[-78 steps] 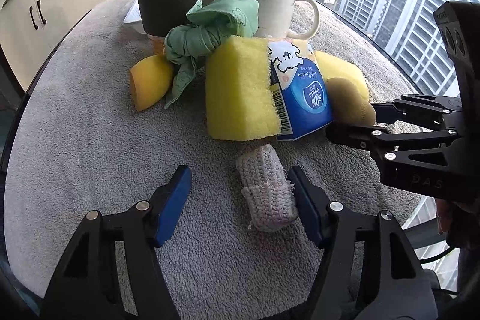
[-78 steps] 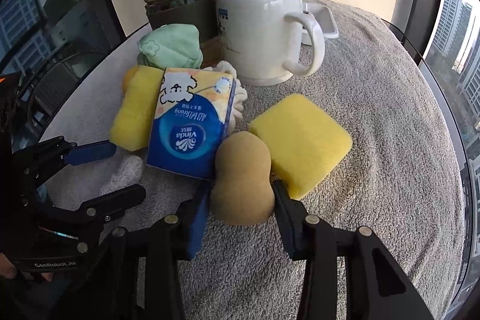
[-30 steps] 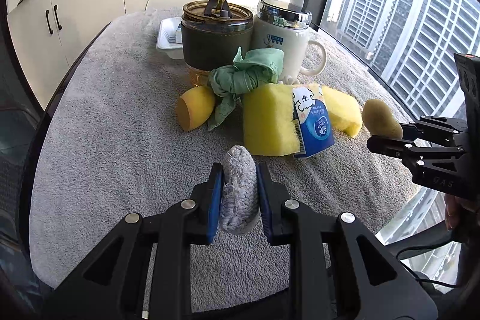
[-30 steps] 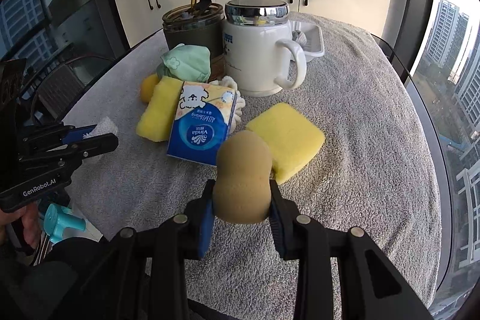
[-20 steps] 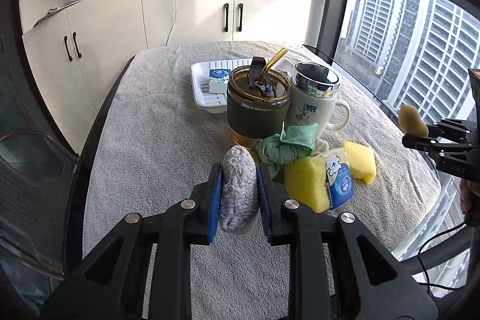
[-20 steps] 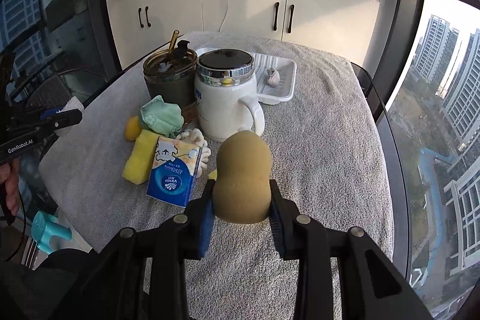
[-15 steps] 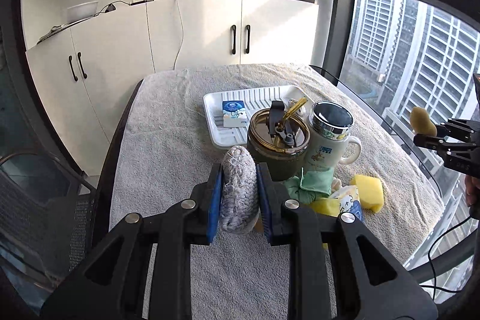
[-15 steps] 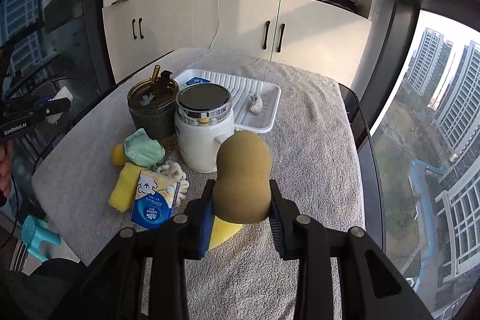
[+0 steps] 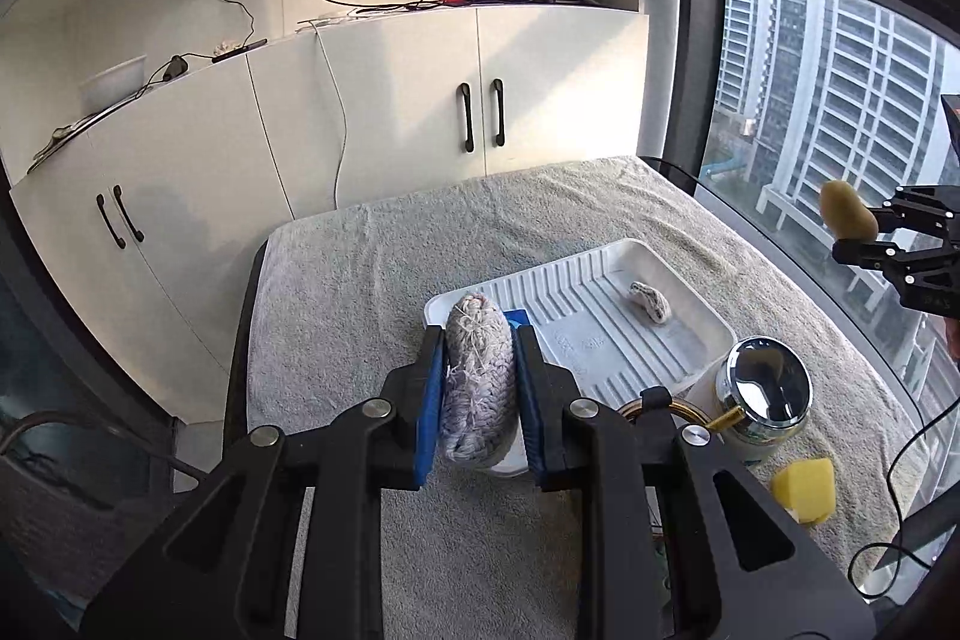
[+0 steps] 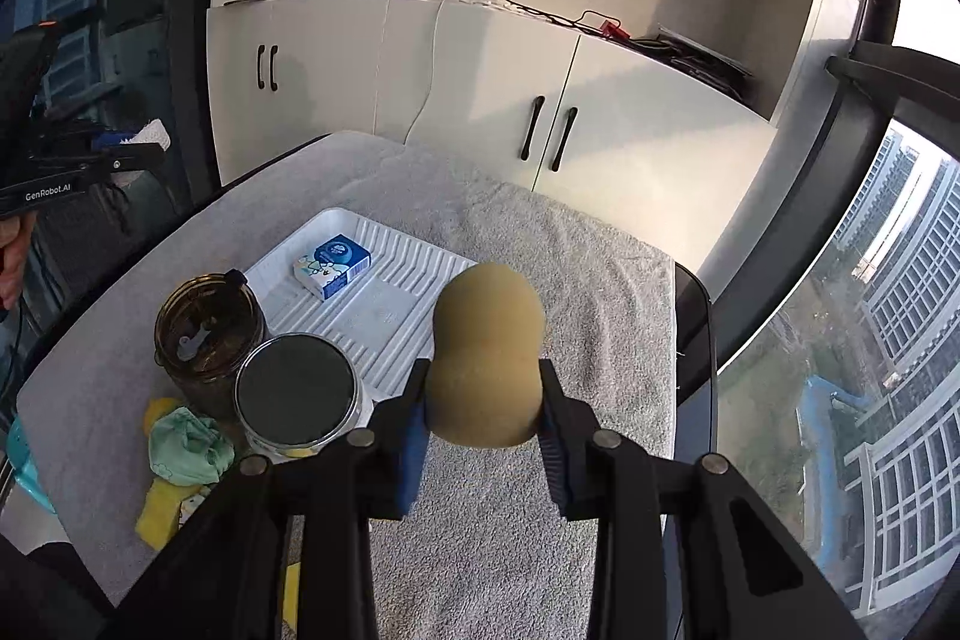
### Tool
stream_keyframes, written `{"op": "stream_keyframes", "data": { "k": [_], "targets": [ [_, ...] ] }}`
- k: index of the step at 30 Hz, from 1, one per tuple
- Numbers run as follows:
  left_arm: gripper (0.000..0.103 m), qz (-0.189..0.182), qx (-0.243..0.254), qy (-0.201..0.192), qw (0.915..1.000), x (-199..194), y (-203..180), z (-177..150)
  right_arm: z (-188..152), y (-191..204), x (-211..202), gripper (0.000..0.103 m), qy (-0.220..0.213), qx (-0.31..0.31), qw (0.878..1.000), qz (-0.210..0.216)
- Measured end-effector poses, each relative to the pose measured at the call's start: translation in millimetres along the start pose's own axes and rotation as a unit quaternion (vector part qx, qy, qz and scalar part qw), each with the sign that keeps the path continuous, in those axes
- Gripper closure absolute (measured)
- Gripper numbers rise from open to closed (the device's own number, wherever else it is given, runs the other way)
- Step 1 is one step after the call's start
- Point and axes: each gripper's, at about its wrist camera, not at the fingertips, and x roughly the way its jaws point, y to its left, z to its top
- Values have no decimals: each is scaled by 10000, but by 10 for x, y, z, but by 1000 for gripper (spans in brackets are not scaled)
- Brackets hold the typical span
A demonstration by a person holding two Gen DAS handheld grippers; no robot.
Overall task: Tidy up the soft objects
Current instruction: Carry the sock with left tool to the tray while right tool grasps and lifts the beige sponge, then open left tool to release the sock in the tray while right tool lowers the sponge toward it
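left tool (image 9: 478,388): pressed on the grey roll (image 9: 477,376), pads flat on its two long sides; held up in front of the tray's (image 9: 708,325) near-left corner, I judge so it can be set down inside.
right tool (image 10: 485,400): pinching the tan sponge (image 10: 487,358) at its lower bulge; held high, on the near-right side of the tray, probably for the same drop.
roll: woven grey-white cloth, oval, frayed threads at the top end.
sponge: gourd-shaped, matte, narrow waist above the pads.
tray: white, ribbed; holds a blue tissue pack (image 10: 332,265) at its left and a small grey roll (image 9: 649,301) at its right, so sorting looks partly done.
left behind: near side of the tray, by two cups (image 10: 294,391), a green cloth (image 10: 189,445) and yellow sponge (image 9: 804,487).
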Motion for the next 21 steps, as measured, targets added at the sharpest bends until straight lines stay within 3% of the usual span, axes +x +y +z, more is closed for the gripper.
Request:
{"op": "stream_keyframes", "data": {
  "k": [10, 14, 21],
  "targets": [
    [82, -719, 130, 673, 9951, 1098, -69, 266, 438, -51, 1001, 68, 471, -300, 9971, 519],
    [82, -1106, 316, 910, 9892, 1459, -238, 313, 469, -46, 1394, 68, 708, -354, 9946, 679],
    [82, -1324, 477, 1272, 9818, 1976, -455, 280, 417, -93, 1982, 68, 1117, -251, 9893, 899]
  ]
}}
